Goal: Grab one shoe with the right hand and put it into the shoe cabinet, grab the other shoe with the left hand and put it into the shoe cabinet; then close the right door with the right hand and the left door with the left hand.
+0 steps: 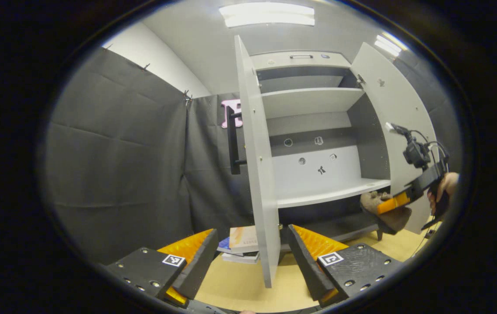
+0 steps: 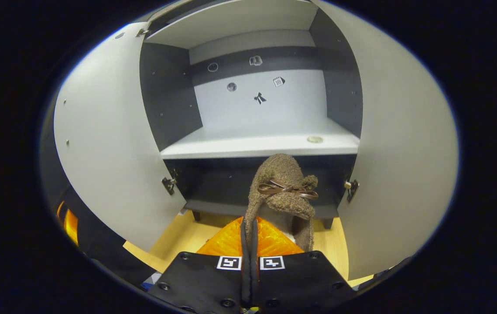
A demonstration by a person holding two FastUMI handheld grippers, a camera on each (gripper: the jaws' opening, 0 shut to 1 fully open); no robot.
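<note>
This is a recording booth, a staged test space more than a lived-in home. Black cloth (image 1: 117, 161) hangs as walls across the left half of the left gripper view, clipped together at the seams near the top, with a plain white wall (image 1: 152, 61) rising behind it at upper left. Strip lights (image 1: 267, 15) glow on the ceiling at the top of the frame. A single grey and white cabinet (image 1: 313, 131) stands at the centre on a pale wood floor (image 1: 239, 283), both doors swung open, its shelves (image 2: 257, 141) bare. A small stack of books (image 1: 241, 244) lies on the floor at lower centre.
</note>
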